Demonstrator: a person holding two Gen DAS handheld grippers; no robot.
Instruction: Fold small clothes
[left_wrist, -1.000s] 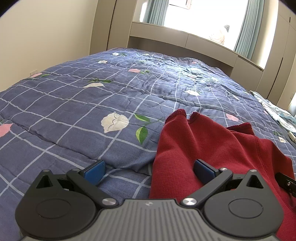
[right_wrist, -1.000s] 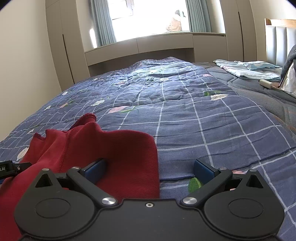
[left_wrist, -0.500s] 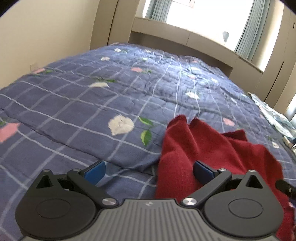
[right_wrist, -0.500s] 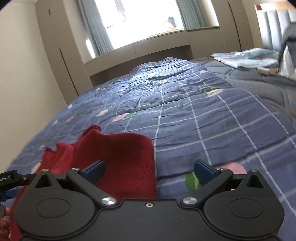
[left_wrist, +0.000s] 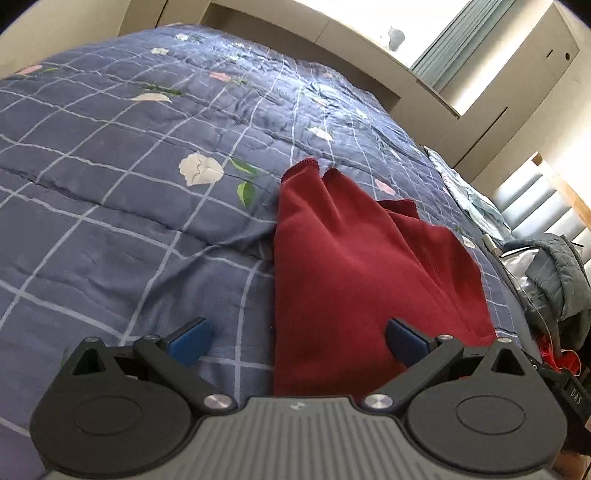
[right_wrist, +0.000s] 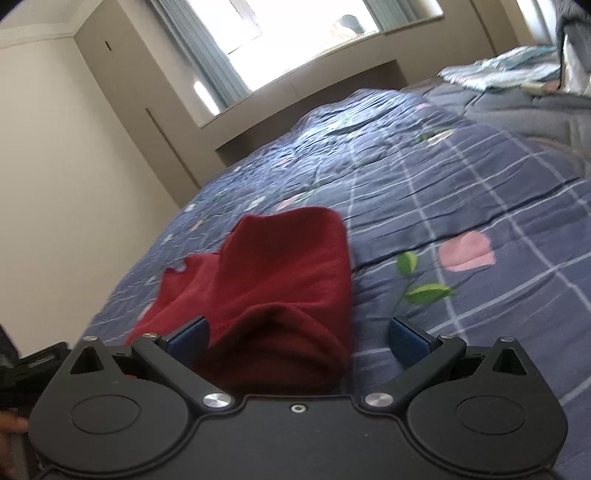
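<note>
We are holding the left gripper (left_wrist: 295, 339) with jaws spread wide, gripping nothing. The right gripper (right_wrist: 297, 338) is likewise gaping apart. Between and beyond both, the red garment (left_wrist: 354, 266) is lying bunched on the quilt (left_wrist: 129, 192). Farther off, curtains (right_wrist: 199, 55) are flanking the bright window (right_wrist: 295, 26).

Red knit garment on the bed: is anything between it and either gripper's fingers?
Nothing visible. The red knit garment lies on the blue checked floral quilt, reaching into the open left gripper and the open right gripper. A grey jacket lies off to the side, clear of both.
</note>
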